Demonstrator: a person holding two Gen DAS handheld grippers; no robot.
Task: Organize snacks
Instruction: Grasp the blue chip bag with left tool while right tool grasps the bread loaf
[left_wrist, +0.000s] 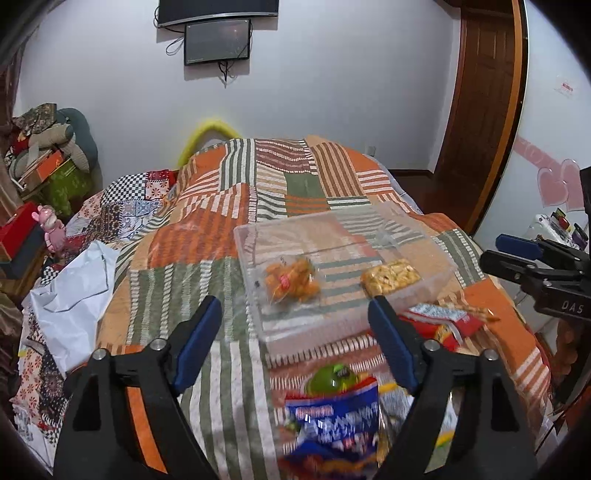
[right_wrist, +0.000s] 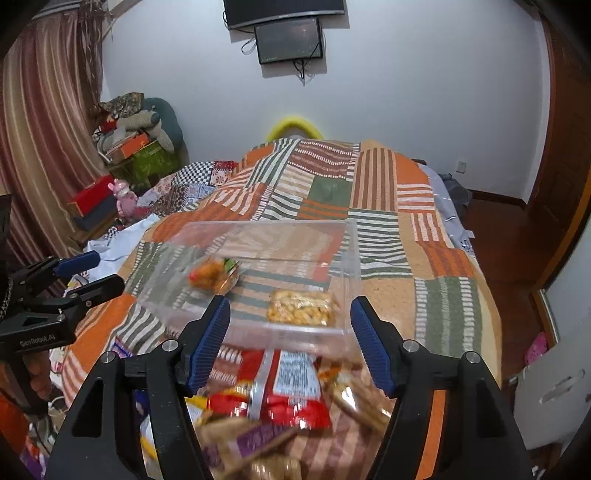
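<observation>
Patchwork bed (left_wrist: 207, 258); clear bin (left_wrist: 258, 295) beyond open left hand-held gripper (left_wrist: 295, 332).

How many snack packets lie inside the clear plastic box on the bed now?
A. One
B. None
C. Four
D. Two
D: inside the clear plastic box lie just two packets, an orange snack packet toward its left and a yellow snack packet toward its right; the other snacks are still on the bed in front of it.
</observation>
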